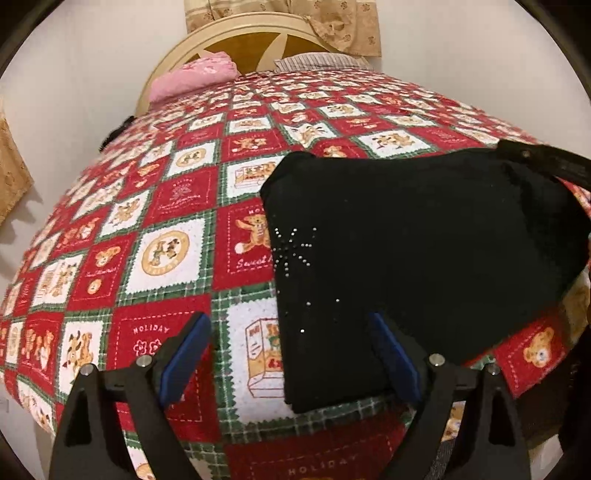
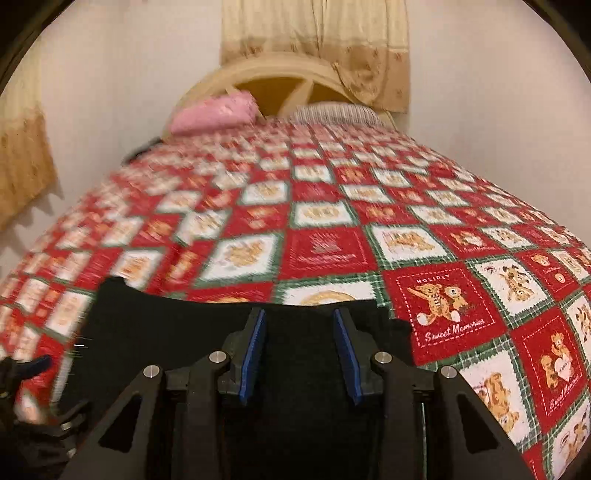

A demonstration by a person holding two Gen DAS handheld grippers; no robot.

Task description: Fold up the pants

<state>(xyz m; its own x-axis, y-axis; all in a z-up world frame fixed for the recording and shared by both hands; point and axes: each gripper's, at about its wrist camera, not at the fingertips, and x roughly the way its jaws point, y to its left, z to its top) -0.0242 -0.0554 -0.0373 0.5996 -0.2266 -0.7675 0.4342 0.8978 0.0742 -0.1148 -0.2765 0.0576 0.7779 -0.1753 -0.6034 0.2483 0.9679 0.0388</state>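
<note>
The black pants (image 1: 406,240) lie folded on the bed's red, white and green teddy-bear quilt (image 1: 159,229), with a rhinestone star near their left edge. My left gripper (image 1: 288,328) hovers wide open over that near-left edge, one finger above the quilt and the other above the fabric, pressing nothing. In the right wrist view my right gripper (image 2: 301,317) is shut on a thick bunch of the pants (image 2: 166,332) at their far edge. That side of the cloth is raised off the quilt. The right gripper's finger (image 1: 543,157) shows at the pants' far right corner.
A pink pillow (image 1: 195,77) and a striped pillow (image 1: 317,61) rest against the cream headboard (image 1: 229,33) at the far end. A beige curtain (image 2: 314,40) hangs behind it. White wall runs along the bed's left side, and the quilt drops away at the near edge.
</note>
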